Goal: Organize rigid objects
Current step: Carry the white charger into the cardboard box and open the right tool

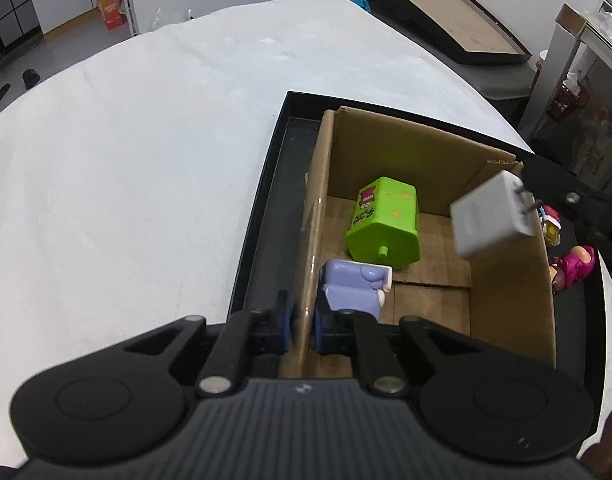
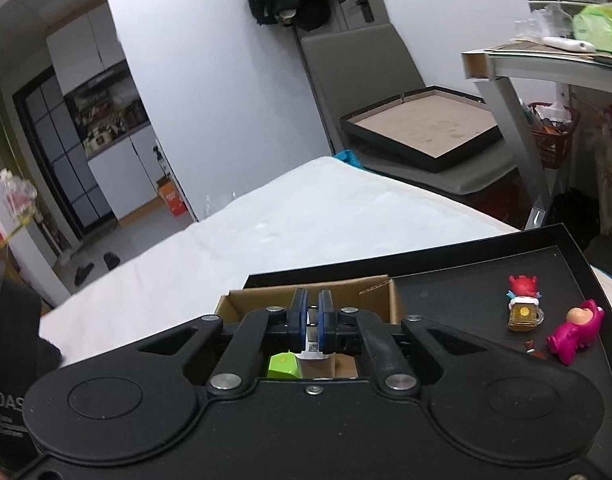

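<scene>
The green toy has a pink label with writing too small to read. It lies inside the cardboard box, ahead of the left gripper. Its fingers are closed on the box's left wall, with the purple toy just past the right finger. White bench lies open to the left. The right gripper fingers pinch the white charger over the box.
</scene>
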